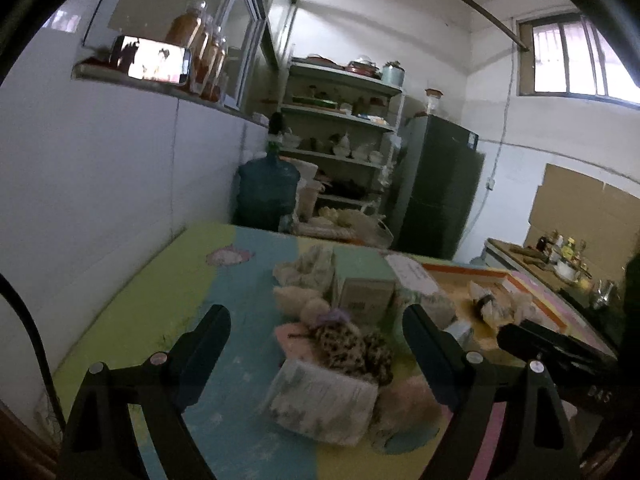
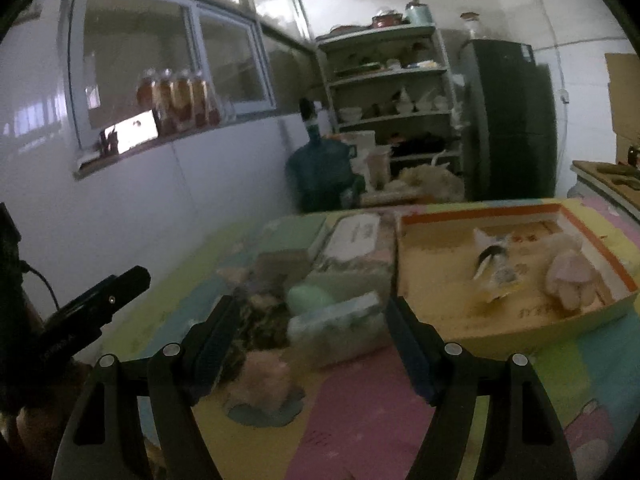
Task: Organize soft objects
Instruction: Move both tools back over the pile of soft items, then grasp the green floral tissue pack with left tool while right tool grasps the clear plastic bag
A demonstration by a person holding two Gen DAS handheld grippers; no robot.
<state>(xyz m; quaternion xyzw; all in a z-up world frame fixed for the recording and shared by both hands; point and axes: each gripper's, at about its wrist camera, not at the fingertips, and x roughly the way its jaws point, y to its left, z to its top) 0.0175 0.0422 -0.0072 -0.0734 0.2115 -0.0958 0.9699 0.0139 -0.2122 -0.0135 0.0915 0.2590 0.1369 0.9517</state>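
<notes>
Cardboard tray (image 2: 516,322) holds pink plush (image 2: 570,276) and crumpled packet (image 2: 496,268)

Left claw (image 1: 316,330) agape, empty; right claw (image 2: 312,320) likewise.

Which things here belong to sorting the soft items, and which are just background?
Belonging to the job:
- leopard-print soft item
- pink plush toy
- cardboard tray
- tissue pack
- left gripper, open
- right gripper, open

Just lying about:
- water jug
- fridge
- shelf rack
- jars on the sill
</notes>
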